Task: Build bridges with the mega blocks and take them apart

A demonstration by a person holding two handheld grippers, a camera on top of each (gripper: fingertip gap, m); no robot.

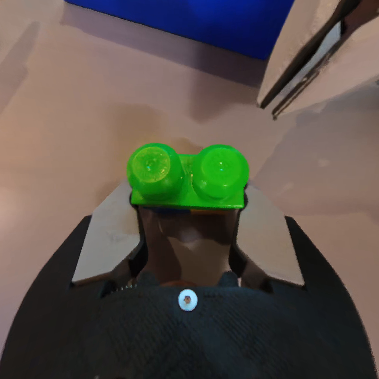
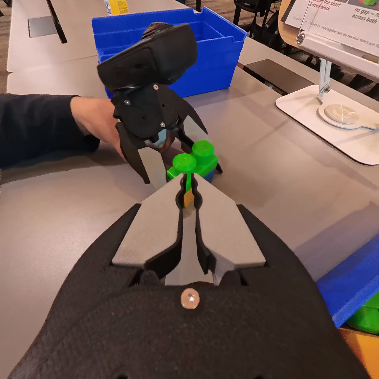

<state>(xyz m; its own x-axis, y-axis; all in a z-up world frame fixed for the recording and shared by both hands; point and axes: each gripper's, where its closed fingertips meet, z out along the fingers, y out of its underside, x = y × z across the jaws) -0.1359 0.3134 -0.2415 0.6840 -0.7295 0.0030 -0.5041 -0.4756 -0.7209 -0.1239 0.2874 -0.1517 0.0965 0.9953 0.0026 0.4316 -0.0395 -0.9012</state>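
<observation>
On the grey surface (image 2: 61,215), in front of the blue bin (image 2: 205,61), stands the small bridge: a green block (image 2: 202,164) capping a blue block (image 2: 211,176) and a yellow block (image 2: 188,200).

Left gripper (image 2: 182,176): angled down over the green block, fingers spread wide, one on each side of it. In its own view the green block fills the gap between the fingers, ends at or just beside the pads; pressing not evident. Read as open, block merely between.

Right gripper (image 2: 187,176): on the near side of the green block, jaws drawn almost together with nothing between the pads; green and yellow show through the slit beyond the tips. Contact with the blocks cannot be told.

Risks, judged from here:
- Left fingers straddle closely. A lift or swing without clearing sideways could snag the green block and pull it off, or tip the whole bridge.
- If the green block is not pressed fully home on both supports, any brush could rock it; seating cannot be checked.
- Right tips sit close to the yellow block. A forward nudge could slide it out from under the green block, collapsing that end.
- A shove away from the bin could push the loose stack across the smooth surface.
</observation>
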